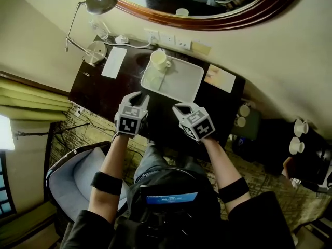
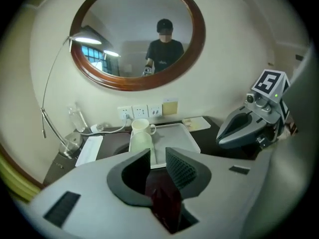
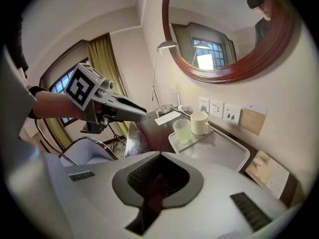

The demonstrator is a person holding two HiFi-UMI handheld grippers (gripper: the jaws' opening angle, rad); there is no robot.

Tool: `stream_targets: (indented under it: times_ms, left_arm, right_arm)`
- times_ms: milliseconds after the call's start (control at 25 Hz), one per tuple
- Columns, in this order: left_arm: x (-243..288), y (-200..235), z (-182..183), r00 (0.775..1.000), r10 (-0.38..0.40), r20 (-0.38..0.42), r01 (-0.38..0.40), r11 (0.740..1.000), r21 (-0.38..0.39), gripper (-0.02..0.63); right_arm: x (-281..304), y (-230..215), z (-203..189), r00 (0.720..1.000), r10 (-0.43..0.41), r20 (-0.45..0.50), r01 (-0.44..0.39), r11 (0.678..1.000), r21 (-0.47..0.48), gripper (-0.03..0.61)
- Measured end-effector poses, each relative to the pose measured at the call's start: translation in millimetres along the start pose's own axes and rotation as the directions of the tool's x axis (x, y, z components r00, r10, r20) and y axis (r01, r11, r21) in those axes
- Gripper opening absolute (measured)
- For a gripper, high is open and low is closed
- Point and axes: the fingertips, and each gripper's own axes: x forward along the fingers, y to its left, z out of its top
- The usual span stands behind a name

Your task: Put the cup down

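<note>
cup: pale green see-through cup stands upright on the tray's left end, clear of both grippers.
mug: white mug sits on the tray corner at the cup's 12 o'clock, just beside it. Its handle points to 3 o'clock.
tray: white tray lies on the dark desk, at 12 o'clock from both grippers.
left hand-held gripper: jaws a narrow gap apart with nothing between them. It is at the cup's 6 o'clock, well apart from it.
right hand-held gripper: jaws closed together, empty. It is at 3 o'clock of the left one.
lamp: at the desk's 10 o'clock.
paper: white sheet at the tray's 9 o'clock.
mirror: oval with a wood frame, on the wall at 12 o'clock.
</note>
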Motion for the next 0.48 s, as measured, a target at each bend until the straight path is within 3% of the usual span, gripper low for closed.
stream_targets:
  times_ms: [120,240,480]
  left_arm:
    - [-22,-8,-3,0.998,0.041,0.043,-0.038,0.996,-0.078,0.007]
    - [-39,-16,-9,0.995,0.067,0.070,-0.056,0.988,-0.147,0.000]
    - [-61,-39,-27,0.994,0.076,0.084,-0.056,0.975,-0.213,0.000]
  right_arm:
    - [-17,1,-5,1.000,-0.005,-0.004,0.005,1.000,-0.009,0.003]
    - [-29,-2,-13,1.000,-0.017,0.003,0.017,1.000,-0.024,0.003]
    - [-46,-6,-28,0.999,-0.032,0.027,0.032,0.999,-0.024,0.003]
